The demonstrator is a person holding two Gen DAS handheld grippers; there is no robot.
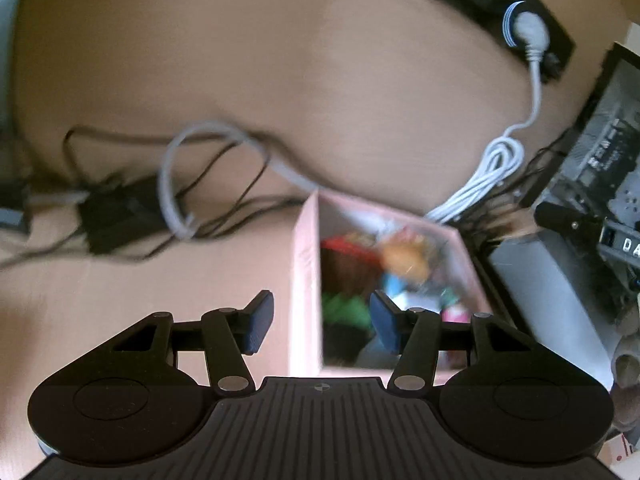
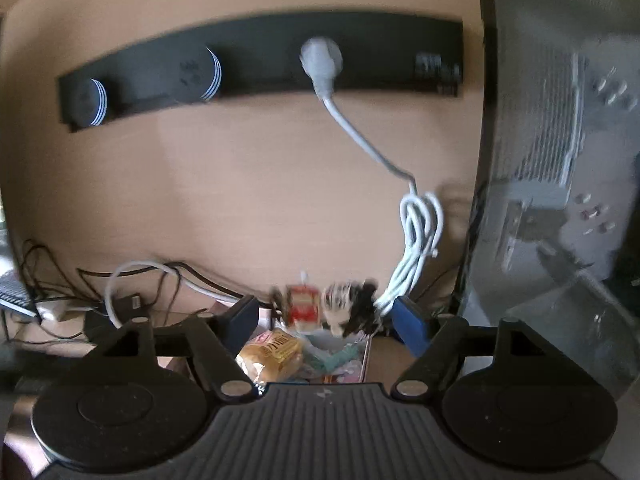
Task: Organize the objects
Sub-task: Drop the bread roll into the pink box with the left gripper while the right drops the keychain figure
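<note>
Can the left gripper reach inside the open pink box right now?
Probably yes. The left gripper hangs open just over the pink box, whose top is uncovered, with nothing between the jaws blocking the way.

Wall [image 2: 248, 184]: plain tan-peach, faint horizontal grain.

Socket strip [image 2: 260, 60], at 12 o'clock in the right wrist view: matte black. The two round plugs [image 2: 208, 74] at its 9 o'clock end: dark grey, white-striped edges.

Plug [image 2: 321, 58] and coiled cable [image 2: 420, 240], toward 3 o'clock: pale grey-white.

Box [image 1: 306, 272], centre of the left wrist view: pale pink walls. Its contents are blurred patches of red, orange, green and light blue.

Adapter [image 1: 116, 216], at 9 o'clock: black, with thin black leads.

Packet [image 2: 276, 354], at 6 o'clock: yellow-tan, red label. Carton [image 2: 302, 304] above it: red and white.

Left gripper [image 1: 322, 320] and right gripper [image 2: 326, 320]: black bodies, blue pads.
</note>
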